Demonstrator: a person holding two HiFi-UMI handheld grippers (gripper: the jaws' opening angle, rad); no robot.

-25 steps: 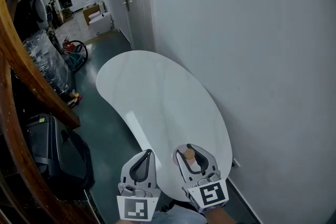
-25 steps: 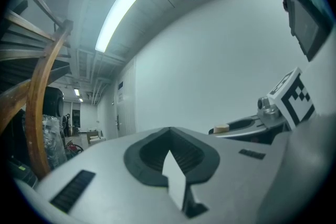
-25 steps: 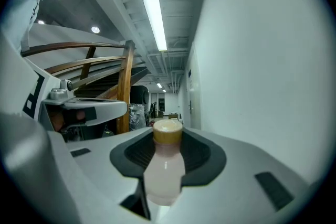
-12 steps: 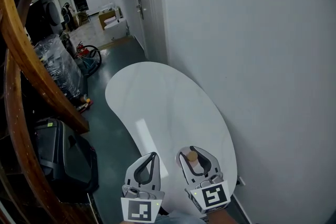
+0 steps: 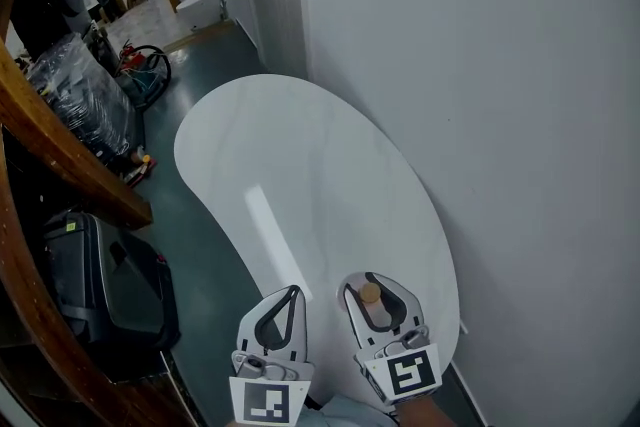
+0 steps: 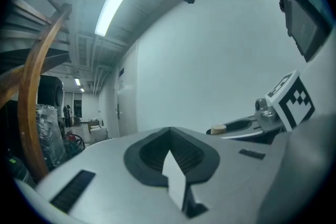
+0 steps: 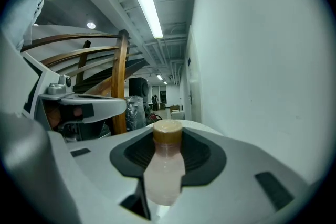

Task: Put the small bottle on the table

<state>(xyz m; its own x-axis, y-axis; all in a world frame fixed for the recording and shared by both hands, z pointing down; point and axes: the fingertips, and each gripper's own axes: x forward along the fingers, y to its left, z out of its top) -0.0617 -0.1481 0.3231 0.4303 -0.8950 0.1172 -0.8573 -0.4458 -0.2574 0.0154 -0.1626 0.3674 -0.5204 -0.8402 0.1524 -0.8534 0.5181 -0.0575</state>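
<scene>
Right gripper (image 5: 371, 279) clamps the small translucent pink bottle (image 7: 164, 168) (tan cap), held over the near end of the white oval table (image 5: 300, 155). Left gripper (image 5: 291, 292): jaws together, empty.

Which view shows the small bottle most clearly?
The right gripper view: the small bottle is held upright in the right gripper, cap and pale body visible. The head view shows only its cap from above; the left gripper view only the cap, side-on.
</scene>
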